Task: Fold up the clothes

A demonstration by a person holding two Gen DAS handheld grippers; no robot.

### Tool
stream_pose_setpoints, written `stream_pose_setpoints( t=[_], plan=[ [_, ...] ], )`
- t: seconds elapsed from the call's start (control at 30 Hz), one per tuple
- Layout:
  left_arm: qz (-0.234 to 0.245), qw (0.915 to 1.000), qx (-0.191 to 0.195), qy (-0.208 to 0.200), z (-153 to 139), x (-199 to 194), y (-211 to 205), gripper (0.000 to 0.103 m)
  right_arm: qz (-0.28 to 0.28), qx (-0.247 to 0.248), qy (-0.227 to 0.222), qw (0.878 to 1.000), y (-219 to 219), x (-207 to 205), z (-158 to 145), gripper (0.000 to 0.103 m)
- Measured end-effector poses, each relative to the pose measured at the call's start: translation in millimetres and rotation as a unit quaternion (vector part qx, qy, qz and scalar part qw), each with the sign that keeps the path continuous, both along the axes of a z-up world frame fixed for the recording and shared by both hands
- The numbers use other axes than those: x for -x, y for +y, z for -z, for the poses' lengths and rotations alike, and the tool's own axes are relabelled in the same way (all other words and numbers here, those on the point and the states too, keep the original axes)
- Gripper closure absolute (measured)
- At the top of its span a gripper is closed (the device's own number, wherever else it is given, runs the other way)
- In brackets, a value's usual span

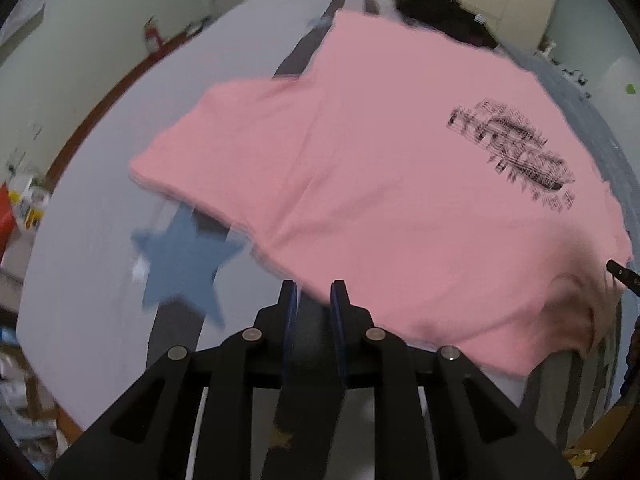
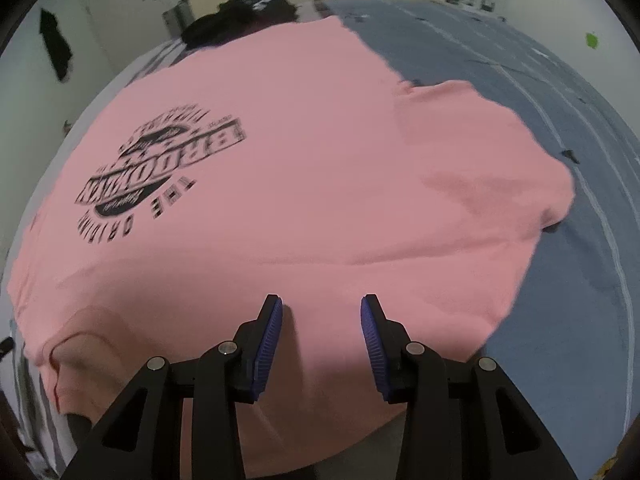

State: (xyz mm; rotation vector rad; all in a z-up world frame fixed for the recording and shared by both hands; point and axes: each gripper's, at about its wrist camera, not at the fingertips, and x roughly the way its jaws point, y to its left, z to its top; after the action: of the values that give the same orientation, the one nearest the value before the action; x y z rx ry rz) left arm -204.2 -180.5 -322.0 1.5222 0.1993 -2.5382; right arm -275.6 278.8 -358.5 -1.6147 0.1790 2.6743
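Note:
A pink T-shirt (image 1: 380, 184) with a black print (image 1: 516, 152) lies spread flat on the bed, one sleeve (image 1: 192, 152) stretched out to the left. My left gripper (image 1: 314, 286) hovers at the shirt's near hem; its jaws stand a narrow gap apart with only bedsheet showing between them. In the right wrist view the same shirt (image 2: 320, 160) fills the frame, print (image 2: 160, 164) at left, neckline (image 2: 80, 340) at lower left, other sleeve (image 2: 500, 152) at right. My right gripper (image 2: 322, 302) stands open just over the fabric, gripping nothing.
A heap of dark clothes (image 2: 244, 12) sits at the far end of the bed. The pale sheet bears a blue star (image 1: 184, 260) left of the shirt; a grey-blue cover (image 2: 560, 280) lies to the right. Clutter (image 1: 20, 208) lies beyond the bed's left edge.

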Motion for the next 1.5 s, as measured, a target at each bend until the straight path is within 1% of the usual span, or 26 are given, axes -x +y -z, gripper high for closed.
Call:
stream_pose_setpoints(
  t=[0.03, 0.13, 0.27, 0.37, 0.4, 0.43, 0.53, 0.7, 0.8, 0.9, 0.93, 1.1, 1.2, 1.23, 1.27, 1.33, 1.4, 1.43, 1.5],
  plan=[
    [0.006, 1.0, -0.003, 0.005, -3.2, 8.7, 4.0, 0.087, 0.008, -0.003, 0.004, 1.0, 6.4, 2.2, -2.5, 0.06],
    [0.019, 0.9995, -0.016, 0.019, -11.3, 32.7, 17.9, 0.086, 0.031, -0.012, 0.015, 0.999, 25.7, 8.6, -10.1, 0.055],
    [0.041, 0.9979, -0.028, 0.041, -21.6, 61.3, 40.4, 0.084, 0.072, -0.021, 0.028, 0.997, 65.8, 15.0, -17.7, 0.049],
    [0.059, 0.9967, -0.034, 0.044, -24.8, 76.5, 58.3, 0.08, 0.113, -0.024, 0.035, 0.993, 104.3, 21.2, -19.6, 0.045],
    [0.064, 0.9964, -0.035, 0.043, -25.5, 80.0, 63.0, 0.08, 0.125, -0.024, 0.037, 0.991, 114.9, 23.9, -19.1, 0.041],
    [0.067, 0.9963, -0.034, 0.043, -25.3, 83.2, 66.3, 0.08, 0.136, -0.025, 0.038, 0.99, 125.5, 26.7, -18.5, 0.04],
    [0.073, 0.996, -0.03, 0.041, -26.4, 90.2, 71.9, 0.08, 0.17, -0.035, 0.039, 0.984, 163.0, 35.4, -15.8, 0.04],
    [0.069, 0.9967, -0.024, 0.036, -23.9, 103.4, 78.2, 0.08, 0.209, -0.023, 0.03, 0.977, 212.1, 49.2, -1.5, 0.04],
    [0.062, 0.9972, -0.027, 0.034, -20.2, 108.9, 79.3, 0.08, 0.214, -0.007, 0.022, 0.977, 227.5, 58.9, 10.3, 0.04],
    [0.059, 0.9974, -0.028, 0.03, -17.6, 111.6, 80.5, 0.08, 0.21, 0.004, 0.017, 0.977, 232.9, 67.9, 21.9, 0.039],
    [0.059, 0.9974, -0.028, 0.029, -16.9, 112.3, 80.7, 0.08, 0.209, 0.006, 0.019, 0.978, 232.5, 69.0, 24.3, 0.038],
    [0.059, 0.9975, -0.03, 0.026, -14.4, 112.8, 79.7, 0.08, 0.207, 0.022, 0.028, 0.978, 234.8, 73.7, 26.5, 0.038],
    [0.055, 0.9976, -0.033, 0.024, -12.9, 112.3, 75.7, 0.08, 0.199, 0.019, 0.026, 0.979, 232.8, 75.8, 26.1, 0.042],
    [0.054, 0.9977, -0.034, 0.024, -12.7, 111.8, 73.3, 0.08, 0.195, 0.02, 0.025, 0.98, 232.1, 76.9, 25.5, 0.051],
    [0.052, 0.9977, -0.035, 0.024, -12.5, 111.1, 70.7, 0.08, 0.188, 0.024, 0.025, 0.982, 229.6, 78.4, 23.6, 0.057],
    [0.048, 0.9979, -0.037, 0.023, -12.3, 108.8, 62.3, 0.08, 0.173, 0.025, 0.019, 0.984, 221.2, 82.9, 19.2, 0.082],
    [0.042, 0.9981, -0.038, 0.023, -12.4, 106.2, 52.6, 0.08, 0.161, 0.016, 0.013, 0.987, 211.7, 85.3, 16.3, 0.099],
    [0.038, 0.9982, -0.039, 0.024, -13.3, 104.0, 45.8, 0.08, 0.158, 0.011, 0.013, 0.987, 205.8, 85.8, 12.7, 0.099],
    [0.029, 0.9984, -0.04, 0.027, -15.2, 99.4, 31.8, 0.08, 0.155, 0.017, 0.027, 0.987, 193.8, 84.4, -2.4, 0.099]
  ],
)
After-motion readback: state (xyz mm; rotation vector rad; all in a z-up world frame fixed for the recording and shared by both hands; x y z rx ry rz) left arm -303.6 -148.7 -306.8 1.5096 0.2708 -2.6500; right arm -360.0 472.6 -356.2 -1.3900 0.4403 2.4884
